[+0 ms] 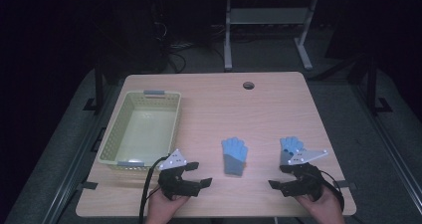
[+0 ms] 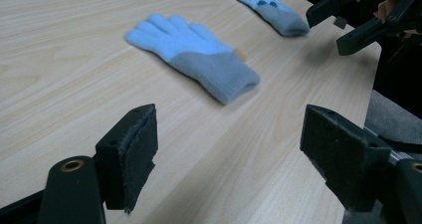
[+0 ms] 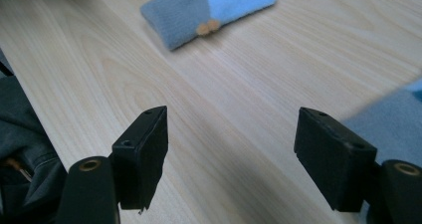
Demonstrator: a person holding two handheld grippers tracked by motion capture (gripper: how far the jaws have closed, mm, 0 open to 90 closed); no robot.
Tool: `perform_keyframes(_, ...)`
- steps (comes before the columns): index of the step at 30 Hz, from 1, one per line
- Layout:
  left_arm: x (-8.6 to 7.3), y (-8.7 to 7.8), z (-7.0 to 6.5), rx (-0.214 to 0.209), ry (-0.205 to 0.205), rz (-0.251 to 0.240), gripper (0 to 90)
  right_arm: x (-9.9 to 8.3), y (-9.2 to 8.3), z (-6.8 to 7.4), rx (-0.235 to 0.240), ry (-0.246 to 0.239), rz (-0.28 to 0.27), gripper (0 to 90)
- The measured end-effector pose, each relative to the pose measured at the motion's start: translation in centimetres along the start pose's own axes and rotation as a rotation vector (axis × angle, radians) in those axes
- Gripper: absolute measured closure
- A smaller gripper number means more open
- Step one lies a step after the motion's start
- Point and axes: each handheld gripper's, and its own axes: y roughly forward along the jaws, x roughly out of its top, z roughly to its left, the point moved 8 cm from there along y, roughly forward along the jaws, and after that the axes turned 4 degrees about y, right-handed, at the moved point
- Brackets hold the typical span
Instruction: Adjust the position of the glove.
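Observation:
Two light-blue gloves with grey cuffs lie flat on the wooden table [image 1: 234,109]. One glove [image 1: 234,156] [image 2: 194,55] [image 3: 209,7] rests in the front middle, fingers pointing away from me. The other glove [image 1: 290,145] [image 2: 271,10] lies to its right, its cuff [image 3: 388,122] partly under the grey plate of my right gripper. My left gripper [image 1: 203,173] [image 2: 229,154] is held low near the front edge, left of the middle glove, open and empty. My right gripper [image 1: 276,176] [image 3: 231,154] [image 2: 343,22] faces it from the right, also open and empty.
A pale yellow slatted basket [image 1: 112,144] stands empty at the table's left side, just behind my left gripper. A round cable hole [image 1: 248,85] sits near the far edge. Dark clothing [image 3: 20,134] shows past the front edge. A desk frame [image 1: 228,35] stands beyond the table.

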Motion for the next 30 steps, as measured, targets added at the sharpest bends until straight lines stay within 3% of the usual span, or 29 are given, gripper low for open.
perform_keyframes(9,0.0,0.0,0.0,0.000,-0.001,-0.001,22.5,0.8,-0.1,-0.3,-0.001,-0.008,0.014,28.8)
perform_keyframes(19,0.0,-0.1,0.1,0.002,-0.001,-0.001,22.5,1.9,-0.3,-1.6,-0.006,0.029,0.035,27.6)
perform_keyframes(30,0.1,-0.2,0.0,0.003,-0.008,-0.010,22.6,2.8,-0.8,-2.4,-0.027,0.018,0.056,28.4)
